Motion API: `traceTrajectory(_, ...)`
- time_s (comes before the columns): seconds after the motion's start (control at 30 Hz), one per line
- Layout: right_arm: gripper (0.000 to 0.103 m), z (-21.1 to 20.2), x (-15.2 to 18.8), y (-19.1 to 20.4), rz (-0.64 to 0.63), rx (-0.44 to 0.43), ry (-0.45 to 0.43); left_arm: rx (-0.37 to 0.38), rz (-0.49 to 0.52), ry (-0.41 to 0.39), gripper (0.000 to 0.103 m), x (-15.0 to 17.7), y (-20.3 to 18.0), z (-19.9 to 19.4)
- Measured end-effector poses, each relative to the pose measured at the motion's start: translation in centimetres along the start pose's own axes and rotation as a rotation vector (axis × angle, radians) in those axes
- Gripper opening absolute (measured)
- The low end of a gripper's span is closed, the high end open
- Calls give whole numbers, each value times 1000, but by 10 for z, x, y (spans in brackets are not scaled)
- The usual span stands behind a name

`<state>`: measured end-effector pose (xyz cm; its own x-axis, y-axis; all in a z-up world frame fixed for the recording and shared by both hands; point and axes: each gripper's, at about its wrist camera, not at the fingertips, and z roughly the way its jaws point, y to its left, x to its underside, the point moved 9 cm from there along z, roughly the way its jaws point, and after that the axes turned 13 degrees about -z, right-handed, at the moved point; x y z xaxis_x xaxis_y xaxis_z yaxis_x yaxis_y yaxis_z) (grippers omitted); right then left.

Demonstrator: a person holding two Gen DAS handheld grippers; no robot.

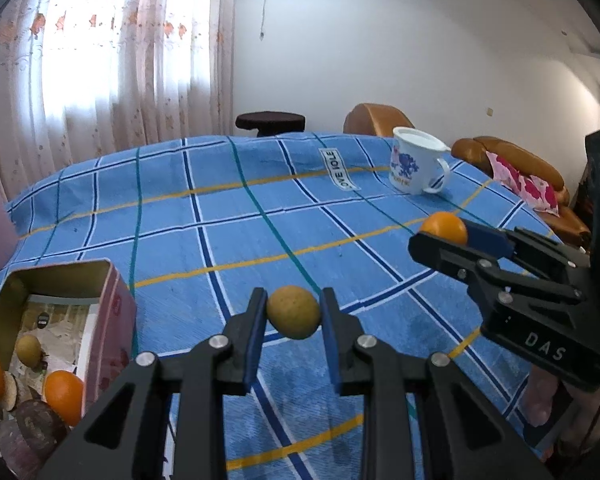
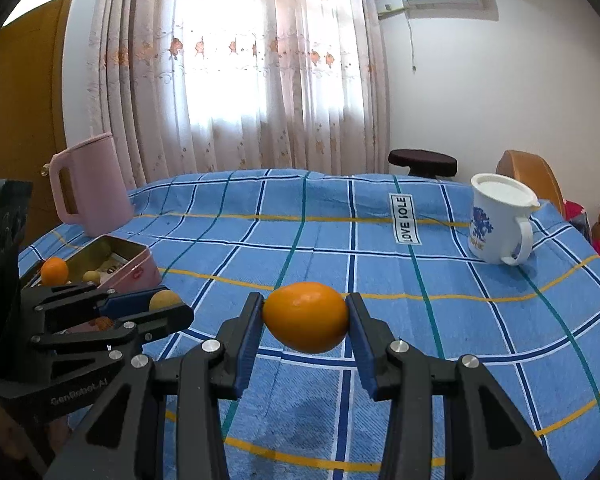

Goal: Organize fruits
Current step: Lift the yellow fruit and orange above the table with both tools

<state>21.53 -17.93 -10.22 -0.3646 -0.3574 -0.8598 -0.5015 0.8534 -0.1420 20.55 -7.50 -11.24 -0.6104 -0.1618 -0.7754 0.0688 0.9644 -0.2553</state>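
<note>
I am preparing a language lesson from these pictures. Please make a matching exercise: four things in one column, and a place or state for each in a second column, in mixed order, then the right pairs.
Things
1. orange fruit
2. yellow-brown fruit
3. white mug
4. pink pitcher

Places or states
A. stands on the cloth, far right, handle to the right
B. held in the left gripper
C. stands behind the open pink tin
D. held in the right gripper

Pairs: 1-D, 2-B, 3-A, 4-C
</note>
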Motion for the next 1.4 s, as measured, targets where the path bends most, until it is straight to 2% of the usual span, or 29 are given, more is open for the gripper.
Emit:
traceTrajectory(0.67,44,-23,-11,10,-48,-3,-125,-19,21,-132,28,-8,-2,-23)
traceTrajectory(1.4,44,-32,-13,13,-74,23,-167,-28,27,-222,28,-11,-2,-41)
